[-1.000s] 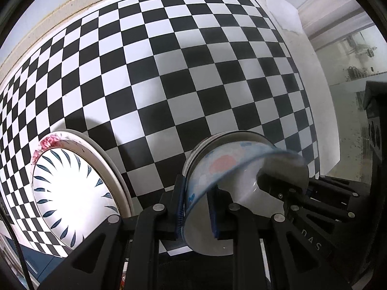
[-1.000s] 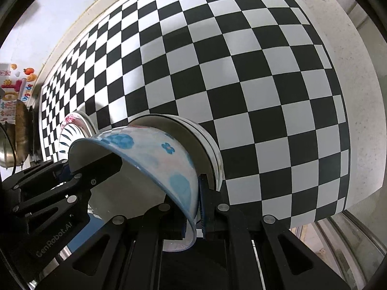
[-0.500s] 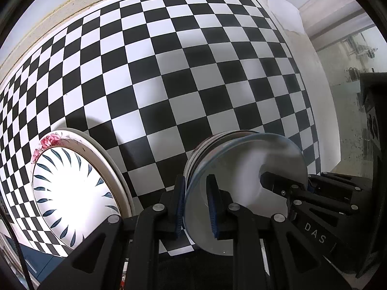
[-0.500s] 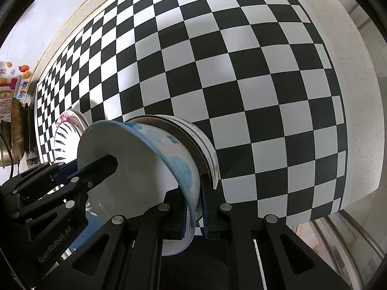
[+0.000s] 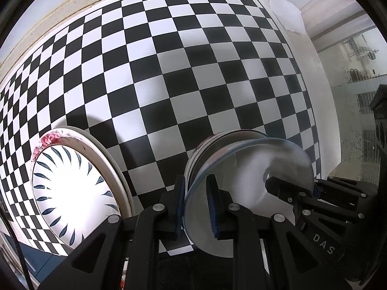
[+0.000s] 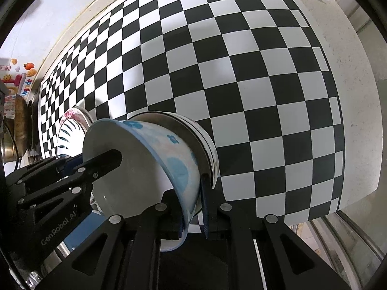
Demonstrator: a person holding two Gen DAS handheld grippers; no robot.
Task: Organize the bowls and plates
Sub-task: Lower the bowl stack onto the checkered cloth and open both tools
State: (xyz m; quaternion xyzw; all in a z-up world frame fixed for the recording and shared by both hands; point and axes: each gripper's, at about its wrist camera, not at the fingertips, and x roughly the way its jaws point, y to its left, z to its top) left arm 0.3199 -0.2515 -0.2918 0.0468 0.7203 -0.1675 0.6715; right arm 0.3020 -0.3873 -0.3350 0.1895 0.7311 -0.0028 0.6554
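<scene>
A white bowl [image 5: 244, 169] with a blue rim and blue flowers on its outside [image 6: 174, 154] is held tilted between both grippers. My left gripper [image 5: 196, 207] is shut on its left rim and shows in the right wrist view as the left gripper [image 6: 92, 162]. The right gripper [image 6: 193, 217] is shut on the opposite rim, one finger inside the bowl; in the left wrist view this right gripper [image 5: 292, 186] sits at the right. The held bowl rests in or just over a stack of bowls [image 6: 205, 140] on the checkered cloth [image 5: 193, 72]. How far it has sunk in is hidden.
A stack of plates [image 5: 72, 188], the top one white with dark leaf marks, lies left of the bowls. Metal pans [image 6: 19, 125] stand at the far left. The speckled counter edge [image 6: 358, 120] runs along the right, with glass beyond it.
The bowl has tipped between the grippers: its flowered outside no longer shows in the left wrist view, only its white inside. Both grippers have kept their place.
</scene>
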